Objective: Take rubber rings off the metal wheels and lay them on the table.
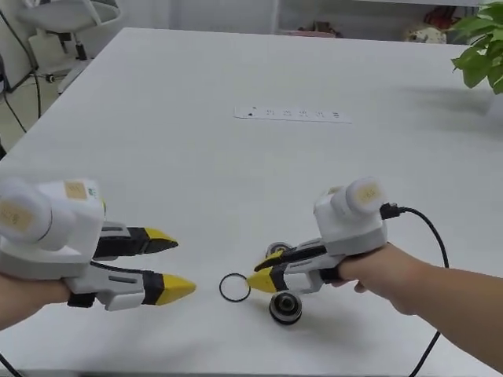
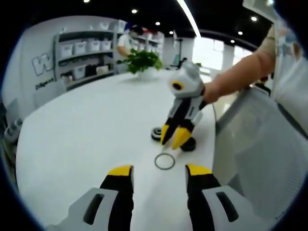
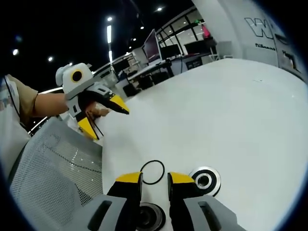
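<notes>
Now one ring is down, another wheel waits

Just ahead of the tips of the right gripper (image 1: 260, 278) a loose rubber ring (image 1: 233, 287) lies flat on the table (image 1: 236, 173), touching nothing. That part of the job reads as done: the ring is off its wheel and laid down. The right gripper's jaws stand narrow, with a slim gap between the yellow tips and nothing in it. Opposite, the left gripper (image 1: 183, 261) points at the same ring with its jaws wide and empty. The ring sits a little ahead of its tips, between the two grippers.

Two metal wheels lie close by the right gripper. The dark wheel (image 1: 285, 306) is below its jaws, behind the tips. Its black edge suggests a ring on it, though I cannot be sure. The bright wheel (image 3: 204, 179) rests just off the right-hand jaw, and its shiny rim looks bare.

My reading is that the step in hand is the gap between rings. Next, the right gripper would need to draw back and drop to the dark wheel, opening enough to catch the rubber edge. The left would need to come across past the loose ring and pin the wheel so it doesn't roll or lift
</notes>
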### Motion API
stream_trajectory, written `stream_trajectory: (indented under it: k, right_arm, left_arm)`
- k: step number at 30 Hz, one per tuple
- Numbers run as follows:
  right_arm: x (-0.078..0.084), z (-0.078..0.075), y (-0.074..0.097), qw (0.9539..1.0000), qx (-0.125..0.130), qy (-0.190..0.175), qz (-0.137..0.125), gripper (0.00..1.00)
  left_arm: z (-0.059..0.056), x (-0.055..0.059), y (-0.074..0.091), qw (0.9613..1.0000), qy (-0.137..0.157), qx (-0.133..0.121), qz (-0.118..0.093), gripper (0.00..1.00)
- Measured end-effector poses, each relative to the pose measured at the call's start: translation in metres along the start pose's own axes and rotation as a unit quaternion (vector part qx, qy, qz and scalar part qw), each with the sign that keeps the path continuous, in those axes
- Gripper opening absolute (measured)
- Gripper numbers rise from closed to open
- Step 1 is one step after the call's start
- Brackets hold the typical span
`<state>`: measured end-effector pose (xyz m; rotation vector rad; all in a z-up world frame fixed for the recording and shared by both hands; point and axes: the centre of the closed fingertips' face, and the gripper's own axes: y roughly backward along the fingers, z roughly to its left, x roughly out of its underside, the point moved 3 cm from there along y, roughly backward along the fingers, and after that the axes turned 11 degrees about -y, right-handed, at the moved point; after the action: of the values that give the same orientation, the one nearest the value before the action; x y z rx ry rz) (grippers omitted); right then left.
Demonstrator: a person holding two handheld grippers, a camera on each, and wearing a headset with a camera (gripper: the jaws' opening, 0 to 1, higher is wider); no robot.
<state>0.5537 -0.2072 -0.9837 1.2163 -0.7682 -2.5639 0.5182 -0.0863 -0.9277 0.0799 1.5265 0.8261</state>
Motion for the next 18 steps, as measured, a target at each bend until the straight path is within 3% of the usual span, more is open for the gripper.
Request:
stream_trajectory:
  k: [9,18]
  right_arm:
    - [-0.01,0.002,0.025,0.9996,0.0,0.003,-0.029,0.31]
    - [-0.017,0.009,0.05,0.9987,-0.005,0.013,-0.05,0.52]
  left_arm:
    - [-0.003,-0.012,-0.004,0.9999,-0.01,0.011,-0.006,0.46]
    - [-0.006,-0.024,-0.013,0.9995,-0.021,0.023,-0.009,0.47]
